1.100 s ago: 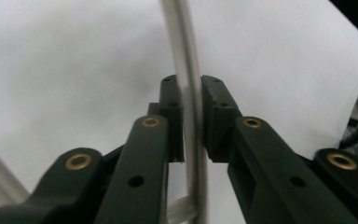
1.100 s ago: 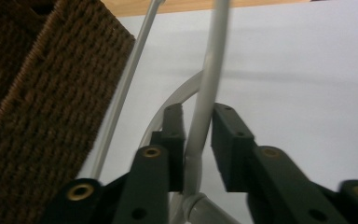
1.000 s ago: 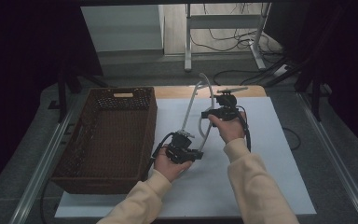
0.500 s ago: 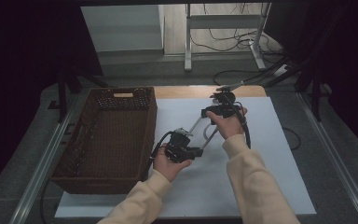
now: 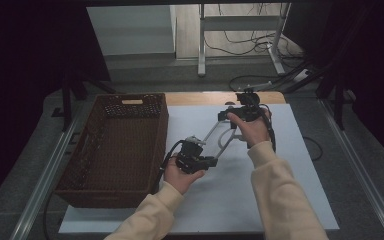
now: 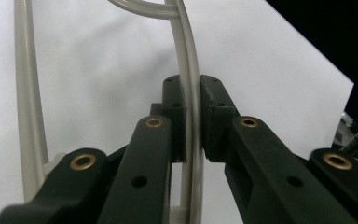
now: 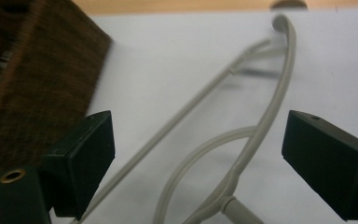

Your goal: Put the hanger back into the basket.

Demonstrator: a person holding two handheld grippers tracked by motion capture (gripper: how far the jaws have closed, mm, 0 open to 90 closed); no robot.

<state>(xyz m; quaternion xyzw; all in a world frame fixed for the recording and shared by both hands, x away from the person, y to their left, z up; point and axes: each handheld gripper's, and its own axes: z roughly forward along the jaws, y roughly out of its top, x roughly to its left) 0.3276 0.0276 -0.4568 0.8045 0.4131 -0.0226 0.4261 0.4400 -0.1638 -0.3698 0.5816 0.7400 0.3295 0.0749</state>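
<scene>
Two grippers: both held by a person whose cream sleeves enter from the bottom of the high view.
Thing in hand: a pale grey clothes hanger (image 5: 219, 136) of thin plastic rod, seen at the middle of the high view, over the white table cover (image 5: 290, 200).
Long axis: the hanger runs on a diagonal, from lower left near the left gripper (image 5: 194, 156) up to upper right near the right gripper (image 5: 244, 111).
Which end points where: in the right gripper view the hanger (image 7: 242, 154) rises from the bottom centre, and its curved rod ends in a rounded tip at the upper right of the frame, close to the wooden table edge (image 7: 177, 5).
Left gripper state: in the left gripper view its black jaws are closed tight on one rod of the hanger (image 6: 189, 93), which stands upright between the pads; a second rod runs up the left edge of that frame.
Right gripper state: in its own view the jaws (image 7: 205, 163) stand wide apart, one on either side of the hanger, gripping nothing.
Basket: a dark brown woven basket (image 5: 100, 175) sits at the left of the high view, just beside the left gripper.
</scene>
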